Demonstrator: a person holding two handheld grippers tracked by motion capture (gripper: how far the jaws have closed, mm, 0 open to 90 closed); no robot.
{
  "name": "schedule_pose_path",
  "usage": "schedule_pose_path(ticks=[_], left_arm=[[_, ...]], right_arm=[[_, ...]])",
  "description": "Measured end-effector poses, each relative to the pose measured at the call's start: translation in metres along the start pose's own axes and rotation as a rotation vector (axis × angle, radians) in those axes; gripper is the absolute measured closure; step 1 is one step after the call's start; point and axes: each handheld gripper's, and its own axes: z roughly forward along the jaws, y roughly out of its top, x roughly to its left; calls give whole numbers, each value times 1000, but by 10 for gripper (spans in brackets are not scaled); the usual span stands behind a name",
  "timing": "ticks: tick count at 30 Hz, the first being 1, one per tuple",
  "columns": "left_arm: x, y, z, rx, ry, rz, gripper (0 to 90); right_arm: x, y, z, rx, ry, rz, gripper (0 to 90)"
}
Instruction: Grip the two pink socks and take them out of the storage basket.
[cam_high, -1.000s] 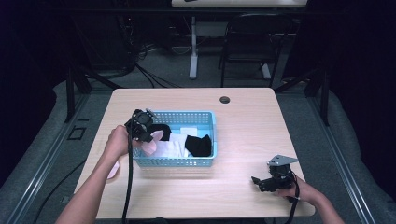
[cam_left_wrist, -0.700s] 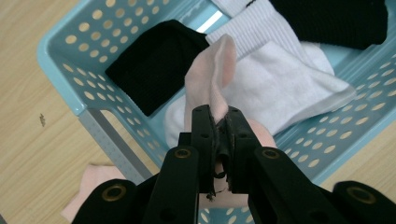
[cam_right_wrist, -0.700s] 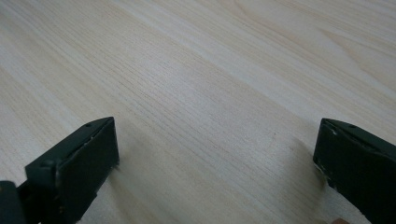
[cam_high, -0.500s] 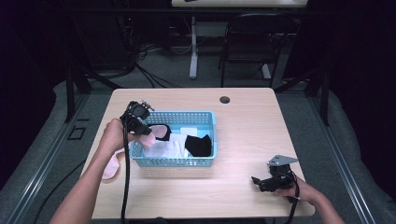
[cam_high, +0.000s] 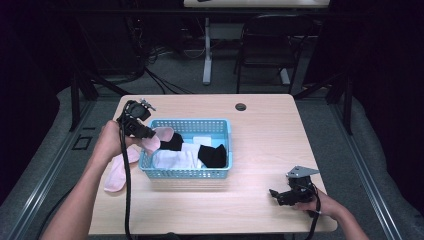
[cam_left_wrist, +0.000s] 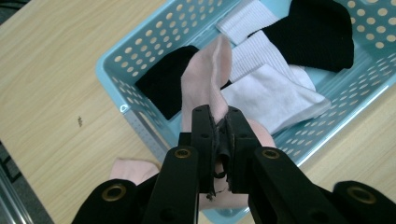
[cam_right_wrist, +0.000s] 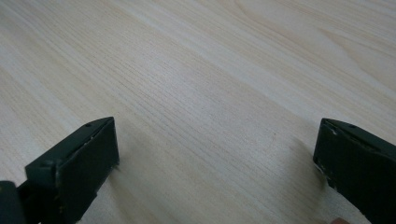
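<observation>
your left gripper pinches the pink sock between its jaws over the blue basket, while your right gripper rests spread wide.

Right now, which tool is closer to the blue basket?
Left. The left tool holds a pink sock over the blue basket's left rim; the right tool rests apart, near the table's front-right.
</observation>
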Motion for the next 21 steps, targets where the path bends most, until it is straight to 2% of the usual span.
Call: schedule_pose_path(ticks=[11, 15, 16, 21], left_arm=[[13, -8, -30, -18, 26, -26, 842], [21, -15, -42, -24, 45, -43, 842], [25, -19, -47, -30, 51, -58, 842], [35, -29, -52, -27, 75, -82, 842]], right_arm=[[0, 0, 0, 0, 1, 0, 0], [0, 0, 0, 0, 1, 0, 0], [0, 0, 0, 0, 1, 0, 0], [0, 0, 0, -1, 1, 0, 0]])
